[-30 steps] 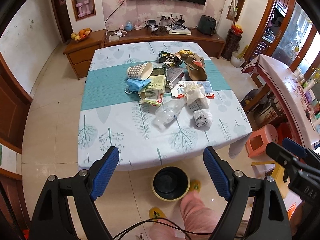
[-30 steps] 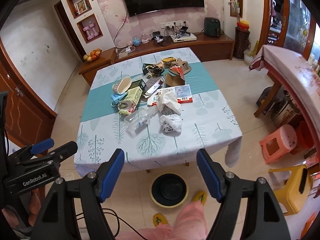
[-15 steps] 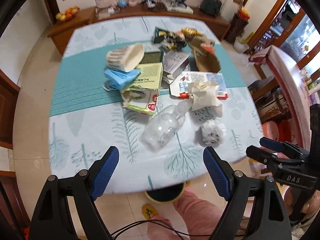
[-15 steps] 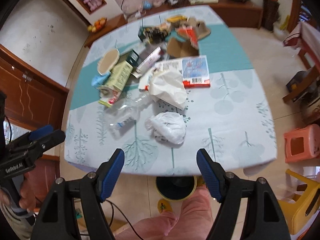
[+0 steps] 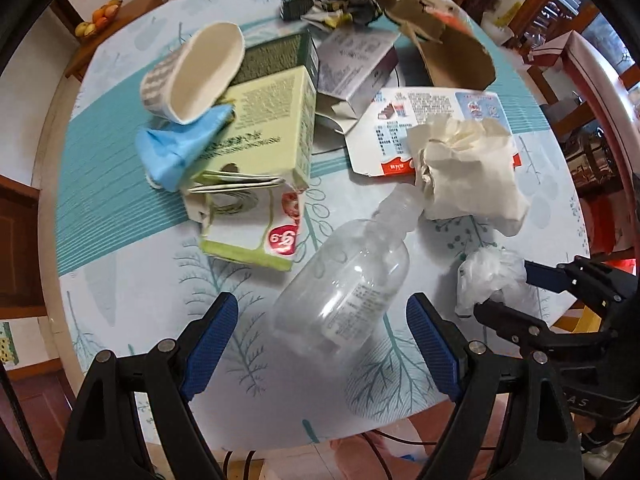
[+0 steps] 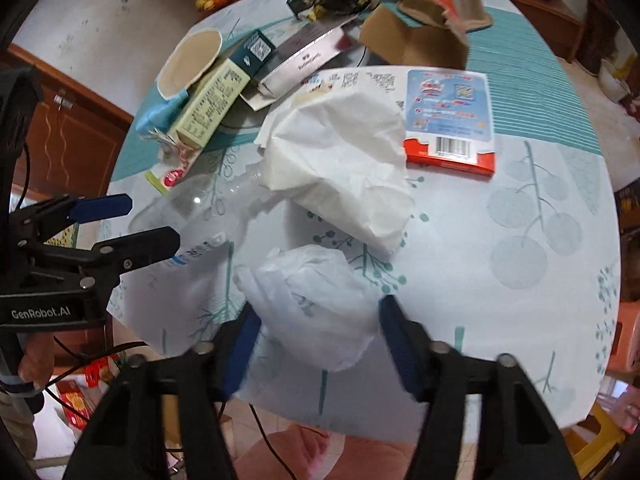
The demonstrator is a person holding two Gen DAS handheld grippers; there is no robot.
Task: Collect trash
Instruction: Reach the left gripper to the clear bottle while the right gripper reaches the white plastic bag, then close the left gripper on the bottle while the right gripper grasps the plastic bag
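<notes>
My left gripper [image 5: 322, 344] hangs wide open over the clear plastic bottle [image 5: 344, 280] lying on the tablecloth [image 5: 132, 264], crumpled white bag [image 5: 490, 278] off right between my right gripper's fingers [image 5: 548, 276].

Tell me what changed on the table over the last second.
Both grippers came down from above the room to the near table edge. The left gripper now straddles the clear bottle, jaws wide. The right gripper sits around the crumpled plastic bag, and its jaws have just been closing on it; a firm grip isn't clear yet. The trash pile itself lies where it was.
</notes>
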